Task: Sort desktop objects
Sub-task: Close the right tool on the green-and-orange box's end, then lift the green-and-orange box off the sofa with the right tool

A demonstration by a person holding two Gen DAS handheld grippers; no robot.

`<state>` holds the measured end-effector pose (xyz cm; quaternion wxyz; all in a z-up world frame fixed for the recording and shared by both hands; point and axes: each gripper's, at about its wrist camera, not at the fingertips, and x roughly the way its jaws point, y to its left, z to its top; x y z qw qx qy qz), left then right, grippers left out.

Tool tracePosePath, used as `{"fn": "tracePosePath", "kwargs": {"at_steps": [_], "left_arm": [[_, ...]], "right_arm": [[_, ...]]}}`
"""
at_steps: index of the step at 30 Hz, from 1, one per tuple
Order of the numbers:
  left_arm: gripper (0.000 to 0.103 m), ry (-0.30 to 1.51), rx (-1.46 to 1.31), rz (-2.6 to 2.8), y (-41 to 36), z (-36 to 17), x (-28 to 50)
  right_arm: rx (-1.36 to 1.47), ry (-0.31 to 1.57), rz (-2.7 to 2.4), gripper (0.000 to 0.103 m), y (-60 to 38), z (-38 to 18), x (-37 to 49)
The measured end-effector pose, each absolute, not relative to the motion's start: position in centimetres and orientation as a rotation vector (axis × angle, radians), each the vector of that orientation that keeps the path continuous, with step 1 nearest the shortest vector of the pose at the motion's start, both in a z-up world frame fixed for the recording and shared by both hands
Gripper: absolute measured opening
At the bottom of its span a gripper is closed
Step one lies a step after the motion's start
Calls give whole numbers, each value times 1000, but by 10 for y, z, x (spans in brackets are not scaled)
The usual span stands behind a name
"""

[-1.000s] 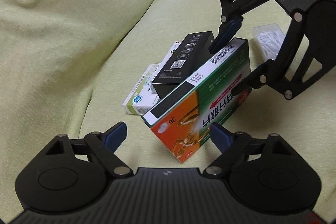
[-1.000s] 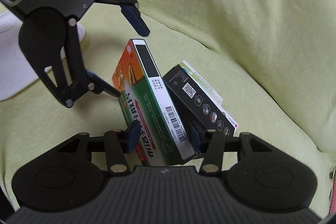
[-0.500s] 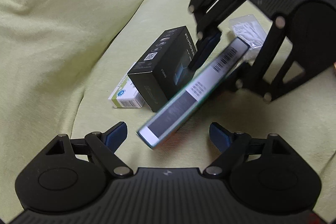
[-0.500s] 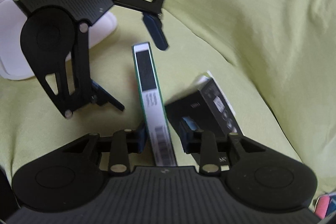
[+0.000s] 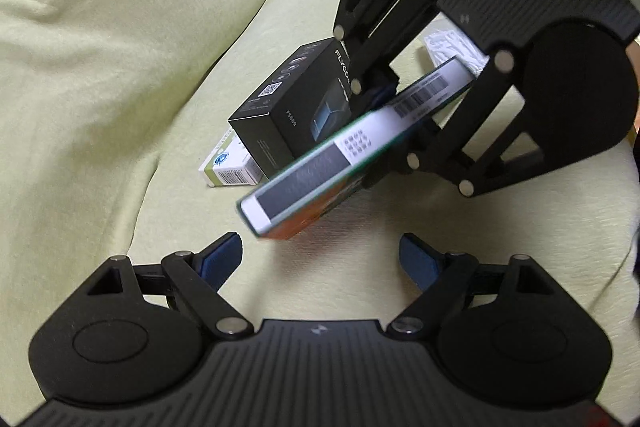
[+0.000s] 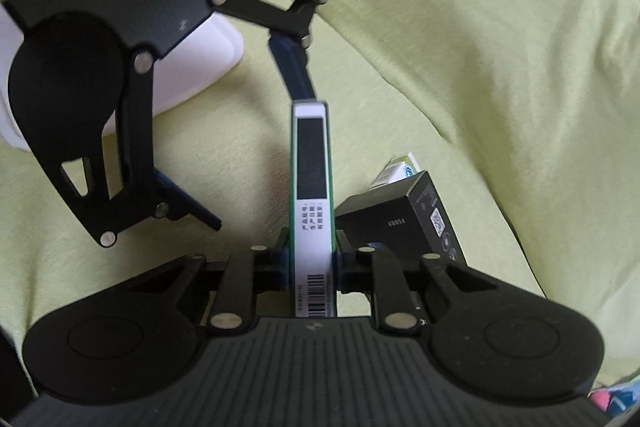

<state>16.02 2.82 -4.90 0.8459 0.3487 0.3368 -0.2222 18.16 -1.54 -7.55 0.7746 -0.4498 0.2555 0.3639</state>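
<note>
The right hand-held gripper (image 6: 311, 265) clamps a green medicine box (image 6: 313, 195) lifted above the green fabric (image 5: 120, 67), the left hand-held gripper (image 5: 320, 259) waits spread wide and empty, while a black box (image 5: 296, 115) and small white box (image 5: 228, 169) remain unsorted.

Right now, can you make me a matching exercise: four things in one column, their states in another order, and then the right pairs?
1. right gripper
2. left gripper
3. black box
4. small white box

a. partly under the black box
b. open, holding nothing
c. lying on the green cloth
d. shut on the green medicine box

Pairs: 1-d, 2-b, 3-c, 4-a
</note>
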Motion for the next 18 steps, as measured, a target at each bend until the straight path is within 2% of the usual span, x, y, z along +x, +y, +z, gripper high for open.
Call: {"fn": "tracePosePath", "kwargs": {"at_steps": [5, 11, 18], "left_arm": [[87, 723, 706, -464, 25, -49, 152], [87, 733, 701, -496, 11, -50, 137], [87, 748, 717, -529, -6, -60, 124]], "right_arm": [[-760, 640, 775, 16, -30, -56, 178], [-423, 851, 738, 16, -63, -43, 177], [-393, 977, 693, 18, -76, -59, 174]]}}
